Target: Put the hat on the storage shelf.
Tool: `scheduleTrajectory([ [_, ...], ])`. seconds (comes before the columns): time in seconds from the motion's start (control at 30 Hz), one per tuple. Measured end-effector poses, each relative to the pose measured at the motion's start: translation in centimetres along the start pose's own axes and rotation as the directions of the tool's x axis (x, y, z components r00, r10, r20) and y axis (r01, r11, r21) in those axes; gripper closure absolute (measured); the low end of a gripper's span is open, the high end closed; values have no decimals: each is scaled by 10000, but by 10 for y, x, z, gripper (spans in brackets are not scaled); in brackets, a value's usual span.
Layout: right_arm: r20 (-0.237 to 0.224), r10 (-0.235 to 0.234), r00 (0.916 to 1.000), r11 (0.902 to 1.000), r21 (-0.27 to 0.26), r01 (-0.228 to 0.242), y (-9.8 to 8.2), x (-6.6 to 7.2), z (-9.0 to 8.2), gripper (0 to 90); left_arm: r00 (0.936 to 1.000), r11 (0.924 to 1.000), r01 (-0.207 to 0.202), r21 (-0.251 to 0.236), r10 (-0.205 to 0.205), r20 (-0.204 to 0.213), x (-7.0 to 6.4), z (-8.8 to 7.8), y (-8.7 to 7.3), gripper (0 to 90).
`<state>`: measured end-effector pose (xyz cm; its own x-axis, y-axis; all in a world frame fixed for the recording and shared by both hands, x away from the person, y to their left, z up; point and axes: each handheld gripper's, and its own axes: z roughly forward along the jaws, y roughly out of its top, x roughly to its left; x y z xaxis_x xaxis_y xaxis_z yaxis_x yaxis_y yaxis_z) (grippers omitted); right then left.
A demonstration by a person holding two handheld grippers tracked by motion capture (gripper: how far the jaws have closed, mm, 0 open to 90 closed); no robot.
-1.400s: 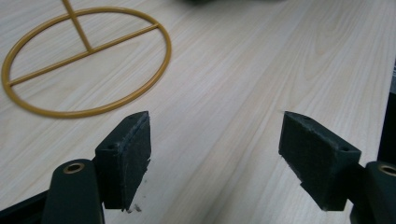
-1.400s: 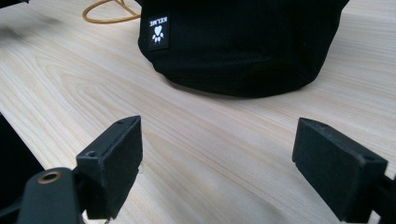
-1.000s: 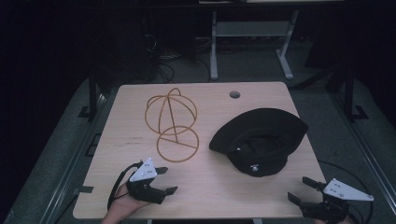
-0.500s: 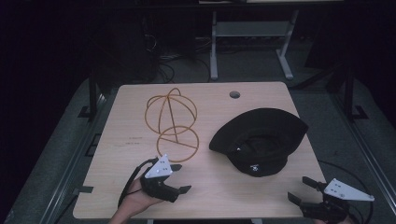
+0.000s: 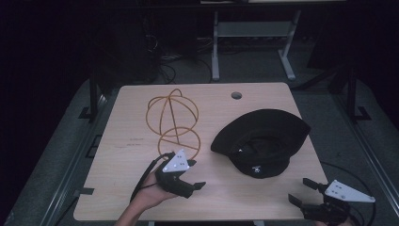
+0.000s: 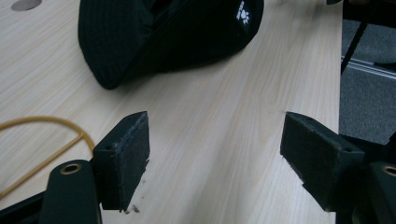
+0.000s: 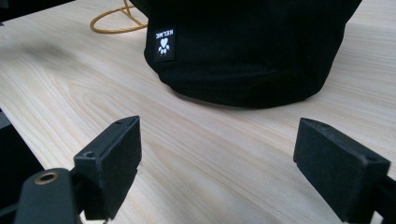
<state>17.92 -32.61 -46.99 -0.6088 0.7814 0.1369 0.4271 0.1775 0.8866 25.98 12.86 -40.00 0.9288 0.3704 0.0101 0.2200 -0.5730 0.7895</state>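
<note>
A black hat [image 5: 261, 141] lies on the right half of the wooden table [image 5: 127, 160], with a white paw label [image 7: 164, 43] on its crown. An orange wire hat frame [image 5: 173, 117] stands left of it. My left gripper [image 5: 196, 174] hovers open just in front of the frame's ring, jaws pointing right at the hat. In the left gripper view the hat [image 6: 159, 32] lies ahead of the empty gripper [image 6: 217, 158], and the wire [image 6: 42, 140] curves at the left. My right gripper [image 5: 299, 190] is open at the table's front right corner. In its own view the gripper [image 7: 215, 163] faces the hat [image 7: 247, 51] a short way off.
A round cable hole [image 5: 236, 95] sits near the table's far edge. Behind the table a grey metal stand [image 5: 249, 42] and loose cables [image 5: 164, 66] rest on the dark floor. The table's right edge [image 6: 338, 70] runs close to the hat.
My left gripper has moved right and a little forward, from the front left of the table to beside the wire ring, closer to the hat. The right gripper has stayed put.
</note>
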Motion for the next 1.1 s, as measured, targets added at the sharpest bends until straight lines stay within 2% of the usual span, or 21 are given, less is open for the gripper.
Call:
scheduleTrajectory([
  [0.47,-104,-77,9999,10000,-16,77,1,0,-1,147,9977,9984,-552,85,549,410,-5,33,41,236],
  [0.73,-231,-105,9997,9999,-102,103,2,0,0,147,9962,9966,-817,108,814,322,-3,46,62,230],
  [1.0,-283,-94,9996,9998,-189,89,2,1,0,147,9930,9919,-1168,509,1157,238,-2,66,77,233],
  [1.1,-299,-118,9995,9999,-125,115,2,1,0,147,9933,9913,-1148,644,1137,214,0,76,80,259],
])
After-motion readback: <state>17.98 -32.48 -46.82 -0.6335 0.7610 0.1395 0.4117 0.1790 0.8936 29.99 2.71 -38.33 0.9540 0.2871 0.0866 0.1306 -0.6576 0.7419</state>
